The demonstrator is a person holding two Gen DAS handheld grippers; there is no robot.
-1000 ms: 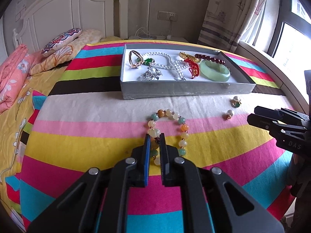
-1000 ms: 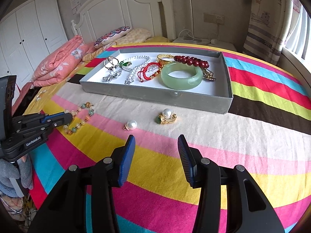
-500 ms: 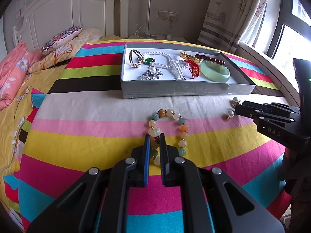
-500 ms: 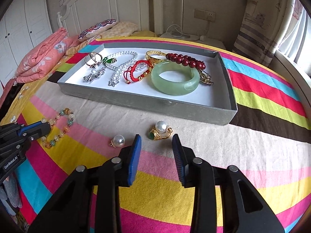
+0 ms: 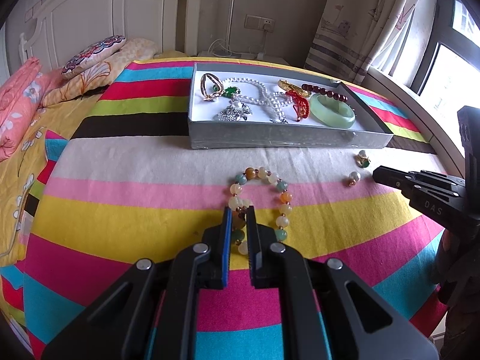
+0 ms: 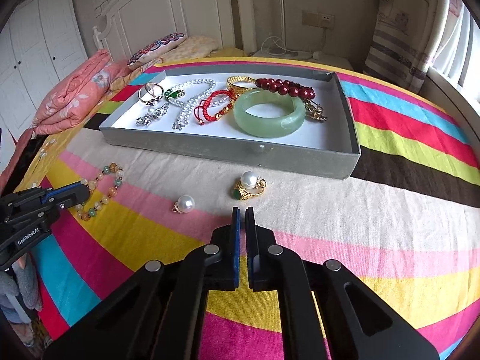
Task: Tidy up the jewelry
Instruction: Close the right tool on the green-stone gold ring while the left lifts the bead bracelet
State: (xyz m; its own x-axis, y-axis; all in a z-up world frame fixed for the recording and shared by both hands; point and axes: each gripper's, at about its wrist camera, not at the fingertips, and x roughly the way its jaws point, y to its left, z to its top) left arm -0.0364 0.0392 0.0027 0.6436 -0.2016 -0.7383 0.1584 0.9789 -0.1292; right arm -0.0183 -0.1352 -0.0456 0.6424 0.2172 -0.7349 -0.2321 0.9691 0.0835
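A bracelet of green, orange and cream beads [image 5: 282, 186] lies on the striped bedspread. My left gripper [image 5: 239, 210] is shut on its near side, with beads pinched between the blue pads. To the right lie a loose pearl pendant [image 6: 184, 203] and a gold ring with a pearl and a green stone [image 6: 249, 186]. My right gripper [image 6: 242, 210] hovers just short of that ring; its jaws are closing, nearly together, with nothing between them. Behind stands the grey tray [image 6: 240, 150] holding a jade bangle [image 6: 268, 117], red beads, pearls and rings.
Folded pink bedding [image 6: 75, 99] and patterned pillows [image 6: 159, 48] lie at the far left by the white headboard. A window and curtain [image 5: 360, 30] run along the right side. The bed edge drops away close behind both grippers.
The right gripper's jaws have closed from wide apart to almost touching, and it has edged toward the pearl ring. The left gripper keeps its hold on the bracelet without moving.
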